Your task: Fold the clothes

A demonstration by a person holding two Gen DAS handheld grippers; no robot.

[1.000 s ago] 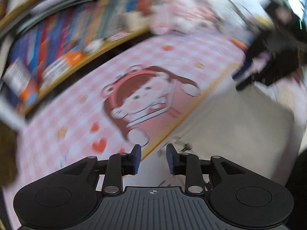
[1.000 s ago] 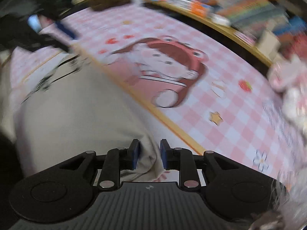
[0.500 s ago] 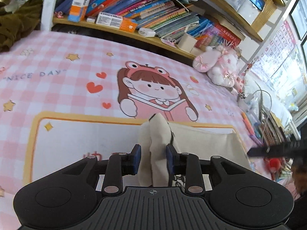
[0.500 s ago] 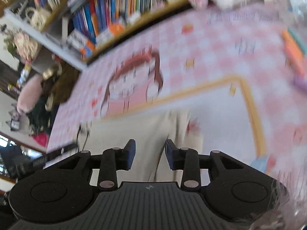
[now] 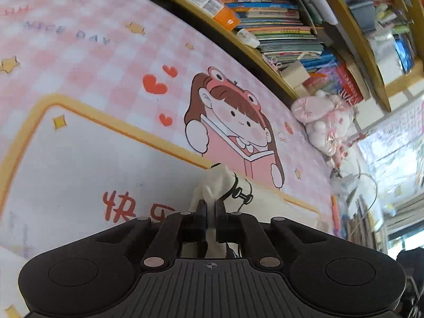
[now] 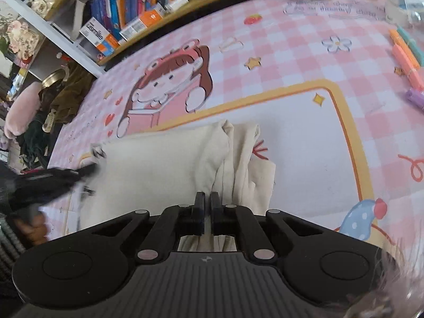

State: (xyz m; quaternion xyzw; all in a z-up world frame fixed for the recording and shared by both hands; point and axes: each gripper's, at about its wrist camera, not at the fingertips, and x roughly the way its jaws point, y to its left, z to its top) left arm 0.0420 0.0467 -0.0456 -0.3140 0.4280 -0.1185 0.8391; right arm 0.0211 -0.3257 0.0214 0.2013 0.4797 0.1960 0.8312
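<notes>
A cream garment (image 6: 159,164) with black print lies bunched on the white panel of a pink checked mat (image 6: 291,61). In the right wrist view my right gripper (image 6: 207,202) is shut on a fold of it near its right side, where layers pile up. The left wrist view shows my left gripper (image 5: 210,209) shut on a raised corner of the same garment (image 5: 220,182), black print beside the fingers. The left gripper appears as a dark blur (image 6: 79,172) at the garment's left end in the right wrist view.
A low bookshelf (image 5: 278,26) runs along the mat's far edge, with pink and white plush toys (image 5: 323,122) at its end. Coloured markers (image 6: 405,61) lie at the mat's right side. Dark clothes (image 6: 69,98) are heaped beyond the left edge.
Both grippers were open half a second ago and are now shut on the cream garment. The left gripper's corner of cloth is pinched and lifted.
</notes>
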